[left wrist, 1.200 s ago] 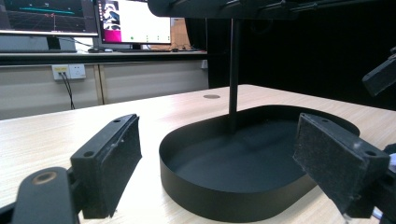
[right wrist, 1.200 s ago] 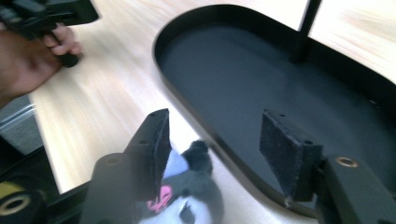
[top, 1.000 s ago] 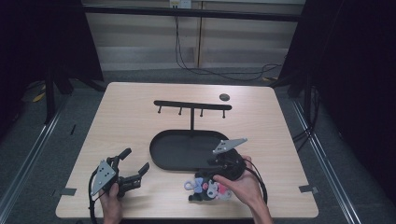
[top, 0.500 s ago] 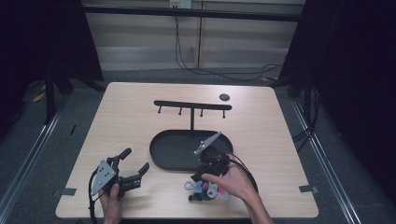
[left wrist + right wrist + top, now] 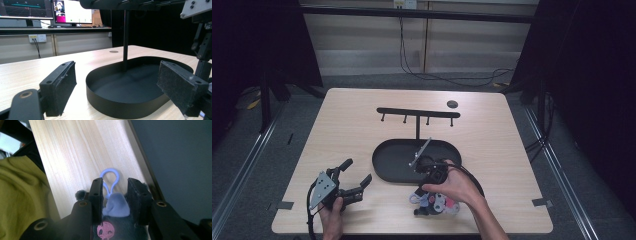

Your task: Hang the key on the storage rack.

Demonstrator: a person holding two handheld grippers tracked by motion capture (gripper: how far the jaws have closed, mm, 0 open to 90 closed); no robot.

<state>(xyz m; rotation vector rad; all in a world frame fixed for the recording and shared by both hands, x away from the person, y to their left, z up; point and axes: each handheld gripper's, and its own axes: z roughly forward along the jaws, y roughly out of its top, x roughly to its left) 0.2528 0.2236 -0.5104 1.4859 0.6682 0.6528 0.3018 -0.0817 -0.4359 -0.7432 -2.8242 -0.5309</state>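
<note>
Your right hand (image 5: 457, 186) holds the right gripper (image 5: 428, 196) tipped down over a small plush keychain toy, dark with pink and pale blue parts (image 5: 438, 204), which lies on the light wooden tabletop (image 5: 512, 150) near its front edge, just in front of the black oval metal tray (image 5: 384, 167). In the right gripper view the fingers (image 5: 97, 195) stand a little apart on either side of the toy's pale blue ear-shaped piece (image 5: 116, 206); whether they press on it or just bracket it, you cannot tell from here. The toy's pale blue plastic loop (image 5: 110, 177) lies flat on the wood just past the fingertips, and a pink skull mark (image 5: 105, 229) shows on the dark body below.

Your left hand (image 5: 332, 217) holds the left gripper (image 5: 354, 177) low over the tabletop, left of the tray and apart from it. Its fingers (image 5: 62, 86) are spread wide with nothing between them, and they point toward the tray.

A thin black post rises from the tray to a black horizontal hanger bar with small pegs (image 5: 418, 112). A small dark round disc (image 5: 452, 104) lies on the tabletop near the far right end of the bar.
</note>
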